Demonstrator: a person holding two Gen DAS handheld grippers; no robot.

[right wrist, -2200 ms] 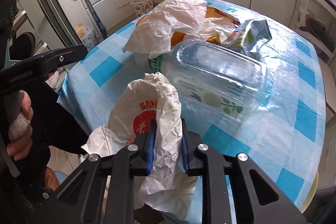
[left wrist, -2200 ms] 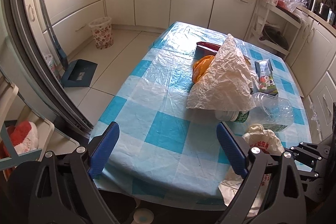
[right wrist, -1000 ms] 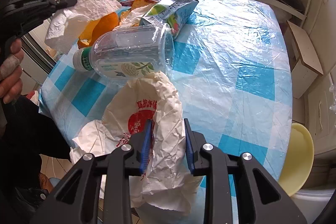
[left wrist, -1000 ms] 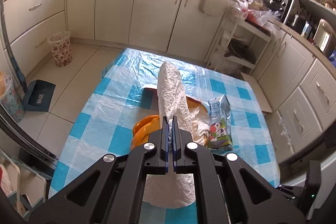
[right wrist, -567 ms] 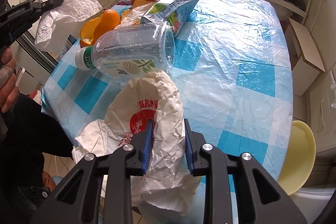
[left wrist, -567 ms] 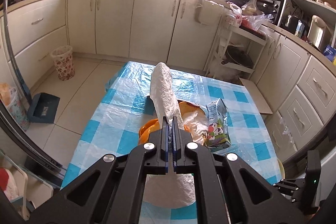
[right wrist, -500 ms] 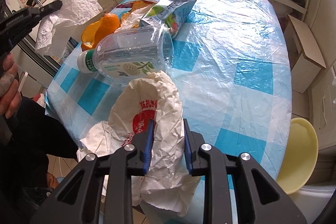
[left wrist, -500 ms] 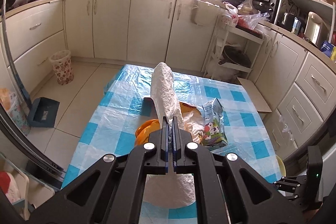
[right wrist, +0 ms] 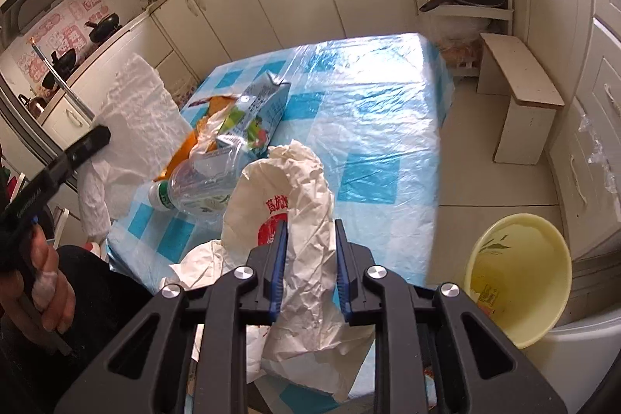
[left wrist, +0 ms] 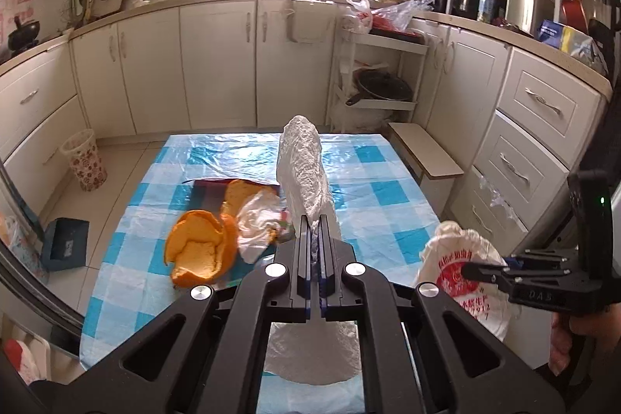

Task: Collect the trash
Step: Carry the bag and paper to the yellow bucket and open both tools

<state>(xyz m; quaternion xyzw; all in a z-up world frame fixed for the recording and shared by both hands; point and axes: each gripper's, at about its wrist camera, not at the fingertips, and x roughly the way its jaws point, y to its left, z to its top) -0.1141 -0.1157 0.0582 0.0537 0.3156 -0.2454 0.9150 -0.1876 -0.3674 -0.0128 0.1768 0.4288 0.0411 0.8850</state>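
Note:
My left gripper [left wrist: 315,224] is shut on a crumpled white paper sheet [left wrist: 304,173] and holds it up above the table; the sheet also shows in the right wrist view [right wrist: 136,119]. My right gripper [right wrist: 309,233] is shut on a white plastic bag with red print [right wrist: 295,204], held at the table's near edge; the bag also shows in the left wrist view [left wrist: 462,266]. On the blue checked tablecloth [left wrist: 372,196] lie an orange peel [left wrist: 202,247], a crumpled wrapper [left wrist: 258,216], a clear plastic bottle [right wrist: 202,185] and a milk carton [right wrist: 260,115].
A yellow basin [right wrist: 520,274] stands low to the right of the table. A small wooden stool [right wrist: 520,96] stands beyond it. A patterned waste bin [left wrist: 85,161] and a blue dustpan [left wrist: 64,243] are on the floor to the left. Cabinets surround the table.
My left gripper closed on the white paper sheet and lifted it off the pile, uncovering the orange peel and wrapper. My right gripper kept its hold on the bag and rose slightly.

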